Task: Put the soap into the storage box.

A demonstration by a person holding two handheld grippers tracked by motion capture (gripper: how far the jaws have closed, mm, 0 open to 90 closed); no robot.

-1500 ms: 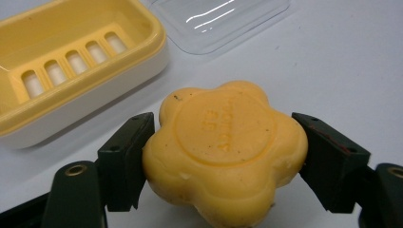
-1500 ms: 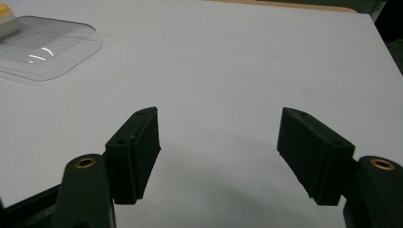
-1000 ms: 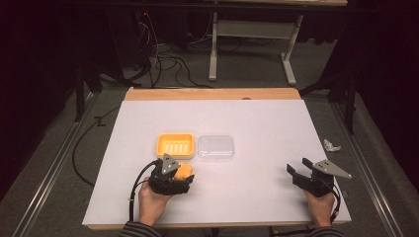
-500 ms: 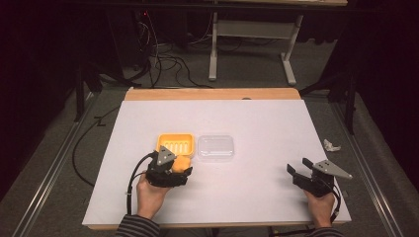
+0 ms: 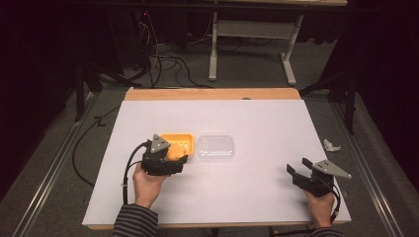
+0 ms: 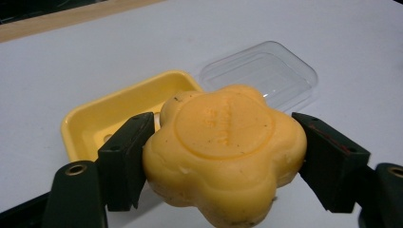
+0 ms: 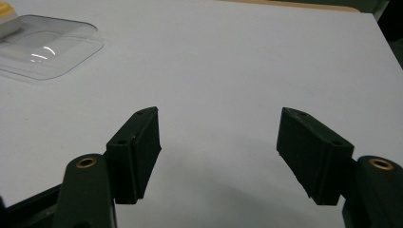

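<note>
Soap (image 6: 223,152), flower-shaped, clamped flat between my left gripper (image 5: 165,160) jaws, held just over yellow dish (image 6: 119,111) near edge for lowering in. Clear lid (image 5: 216,146) parked beside dish. Right gripper (image 7: 228,156) wide, empty, idle by table (image 5: 257,118) near right corner.

A flower-shaped bar of yellow-orange soap (image 6: 225,152), its round stamped face turned up and its skin flecked with dark specks, sits clamped between the two jaws, one pad against each side. Just beyond the jaws lies a yellow soap dish (image 6: 102,114), open and upright on the white table. A clear plastic lid (image 6: 266,71) lies just beside the dish, past the right-hand jaw.
</note>
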